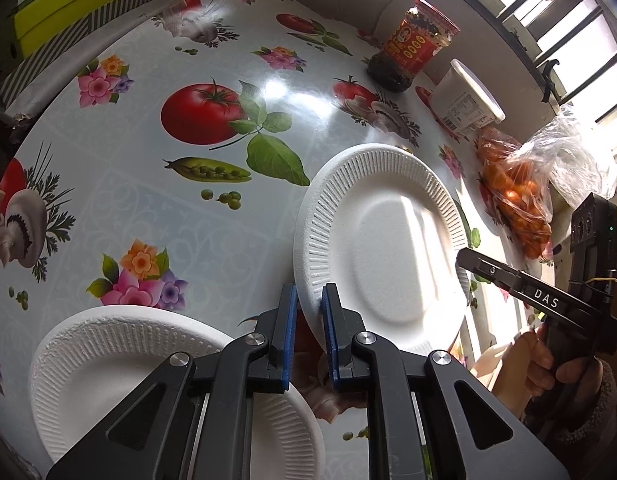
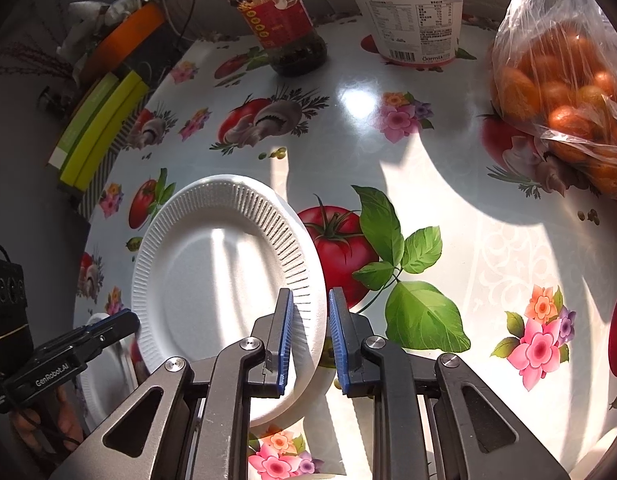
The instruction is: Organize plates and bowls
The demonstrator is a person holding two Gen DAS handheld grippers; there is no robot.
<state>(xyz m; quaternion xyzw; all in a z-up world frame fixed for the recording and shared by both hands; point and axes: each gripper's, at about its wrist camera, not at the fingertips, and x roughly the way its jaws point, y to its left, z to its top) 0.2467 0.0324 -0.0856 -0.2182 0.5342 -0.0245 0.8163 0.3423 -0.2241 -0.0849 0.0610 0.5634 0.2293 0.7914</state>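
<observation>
Left wrist view showed the left gripper [image 1: 309, 308] closed on the near-left rim of a white paper plate [image 1: 382, 248], its blue pads [image 1: 291, 312] on either side of the ribbed edge. That plate was tilted, lifted off the table [image 1: 156, 208] on its far side. At the plate's right edge sat the right gripper [image 1: 460, 260], a black tool marked "DAS", held in a hand [image 1: 556, 368] with a fuzzy sleeve; its tips met the rim there. A second paper plate [image 1: 108, 360] lay flat on the table at lower left, partly under the left gripper's frame.

From the right wrist view, the right gripper [image 2: 310, 312] had narrowed onto the right rim of the same paper plate [image 2: 220, 264], the rim passing between its blue pads [image 2: 286, 320]. The left gripper [image 2: 126, 320] reached the plate's opposite edge.

Farther back on the flowered tablecloth stood a jar [image 2: 280, 20] with a red label, a white tub [image 2: 412, 12] and a clear bag of small oranges [image 2: 564, 92], all well apart from the held plate
</observation>
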